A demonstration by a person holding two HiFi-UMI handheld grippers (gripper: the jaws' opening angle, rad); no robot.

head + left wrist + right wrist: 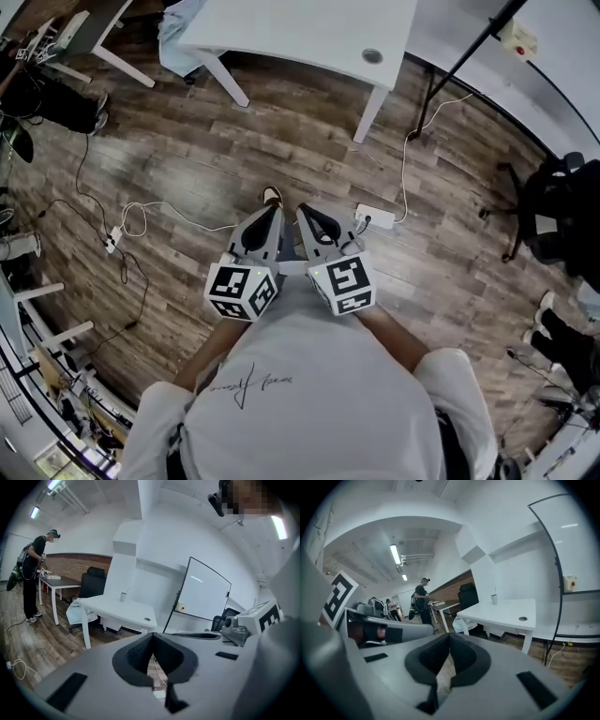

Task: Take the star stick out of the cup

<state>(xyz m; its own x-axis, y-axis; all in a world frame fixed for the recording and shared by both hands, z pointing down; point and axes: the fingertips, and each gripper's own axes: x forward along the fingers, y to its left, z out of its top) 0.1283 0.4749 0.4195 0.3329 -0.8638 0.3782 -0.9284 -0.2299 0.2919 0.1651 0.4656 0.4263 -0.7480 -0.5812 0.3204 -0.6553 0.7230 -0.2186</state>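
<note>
— Left gripper view: where was the cup (123, 596)?
— Upright on the white table (119, 610), towards its far edge by the wall. The star stick (127, 590) stood in it, leaning a little; it was too small to make out the star.
— And the grippers?
— Well apart from it. The left gripper (153, 638) had its jaws together with nothing between them, and only wood floor (33, 639) showed through the gap below the tips. The right gripper (449, 638) was the same, pressed together on nothing.
— How were they held?
— In the head view they were side by side, close against the person's chest, tips pointing at the floor.
— Anything else around the table?
— A black chair (92, 581) was behind it, a whiteboard (205, 590) stood to one side, and another person (32, 573) stood at a farther table.
</note>
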